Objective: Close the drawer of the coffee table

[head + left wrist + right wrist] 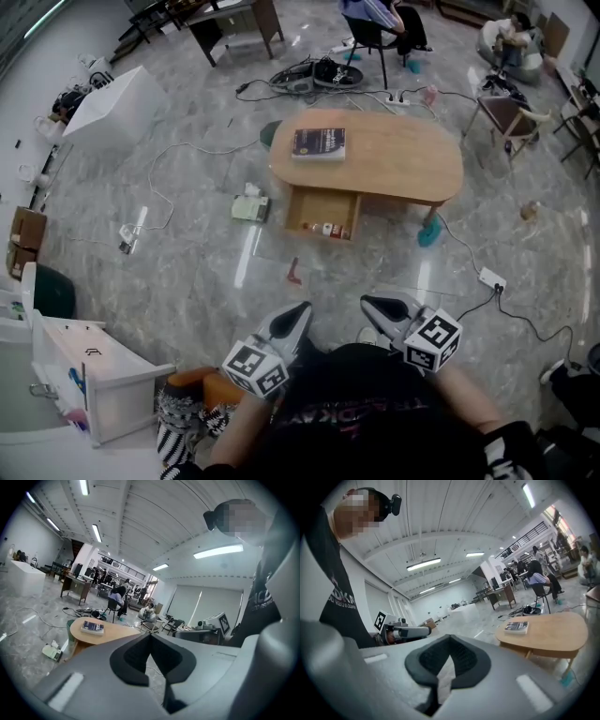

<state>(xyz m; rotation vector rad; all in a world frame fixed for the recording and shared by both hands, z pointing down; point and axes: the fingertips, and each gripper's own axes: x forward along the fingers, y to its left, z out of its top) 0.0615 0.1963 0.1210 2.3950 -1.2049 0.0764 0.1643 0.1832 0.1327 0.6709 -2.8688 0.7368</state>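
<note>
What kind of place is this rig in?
Probably a big open lab or workshop hall: cables and a power strip across the stone floor, work desks at the back, strip lights on a high ceiling.

The worktop stands well ahead of the left gripper and the right gripper, which sit side by side and apart. A drawer juts from the worktop's near side, towards the grippers. A book lies on the worktop's left part, beyond the drawer. On the floor, a small box lies just left of the drawer, ahead and left of the left gripper. A cabinet stands left of the left gripper.
</note>
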